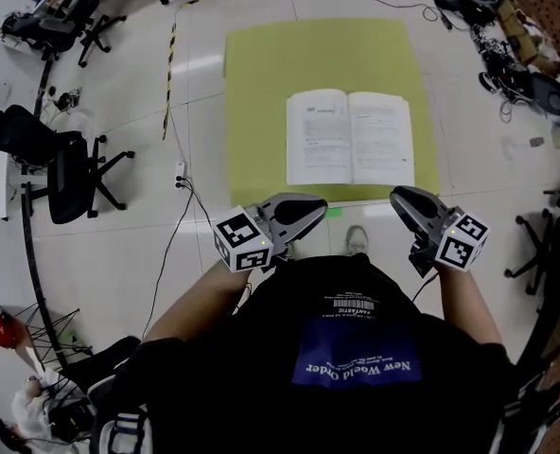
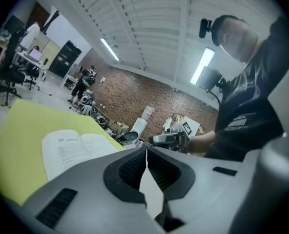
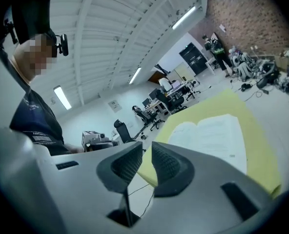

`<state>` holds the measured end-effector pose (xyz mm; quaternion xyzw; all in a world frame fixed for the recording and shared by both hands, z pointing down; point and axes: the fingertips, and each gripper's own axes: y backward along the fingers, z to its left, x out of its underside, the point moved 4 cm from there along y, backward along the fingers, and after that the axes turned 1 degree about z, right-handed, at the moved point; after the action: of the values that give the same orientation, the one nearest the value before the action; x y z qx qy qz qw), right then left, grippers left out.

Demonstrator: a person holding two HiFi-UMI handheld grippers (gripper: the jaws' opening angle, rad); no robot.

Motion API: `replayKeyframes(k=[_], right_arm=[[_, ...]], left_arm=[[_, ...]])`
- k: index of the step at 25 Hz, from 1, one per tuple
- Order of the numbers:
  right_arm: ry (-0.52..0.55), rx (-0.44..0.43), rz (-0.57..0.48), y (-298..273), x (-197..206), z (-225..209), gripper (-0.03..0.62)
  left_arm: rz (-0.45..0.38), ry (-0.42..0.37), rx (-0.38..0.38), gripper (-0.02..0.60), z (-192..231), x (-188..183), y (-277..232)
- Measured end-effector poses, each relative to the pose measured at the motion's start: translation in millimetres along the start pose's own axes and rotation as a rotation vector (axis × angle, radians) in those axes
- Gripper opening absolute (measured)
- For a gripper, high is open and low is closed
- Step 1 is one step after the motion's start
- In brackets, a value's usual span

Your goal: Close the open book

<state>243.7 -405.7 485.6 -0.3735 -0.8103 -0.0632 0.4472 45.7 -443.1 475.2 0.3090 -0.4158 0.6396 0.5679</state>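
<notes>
An open white book lies flat on a yellow mat on the floor, both pages facing up. My left gripper hovers above the mat's near edge, left of the book's spine; its jaws are shut tip to tip on nothing. My right gripper hangs over the near edge below the right page, with a narrow gap between its jaws and nothing in it. From the left gripper view the book lies ahead to the left. From the right gripper view the book lies ahead to the right.
Black office chairs stand at the left. A power strip with a cable lies beside the mat's left edge, with striped floor tape behind it. Cables and equipment crowd the far right. The person's shoe shows between the grippers.
</notes>
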Motion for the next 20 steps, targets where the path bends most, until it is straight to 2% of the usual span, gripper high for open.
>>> replayKeyframes(k=[3,7,12,15,17,20], right_arm=[[-0.065,0.009,0.002,-2,16,-9,0.031],[-0.155,0.014,0.014,-9,34,-29,0.063],[-0.293,0.036,0.038,-24,72,-51,0.097],[-0.386,0.068,0.021,-32,89,-64,0.132],[-0.457,0.081,-0.014,-38,95,-72,0.152],[-0.577,0.096,-0.083,-49,100,-83,0.153]], left_arm=[[0.109,-0.147,-0.056,0.003,9,13,-11],[0.276,-0.379,-0.193,0.006,34,31,-30],[0.486,-0.601,-0.326,0.160,66,68,-42],[0.588,-0.683,-0.377,0.201,85,83,-48],[0.634,-0.712,-0.359,0.201,94,90,-56],[0.696,-0.699,-0.318,0.201,104,100,-62]])
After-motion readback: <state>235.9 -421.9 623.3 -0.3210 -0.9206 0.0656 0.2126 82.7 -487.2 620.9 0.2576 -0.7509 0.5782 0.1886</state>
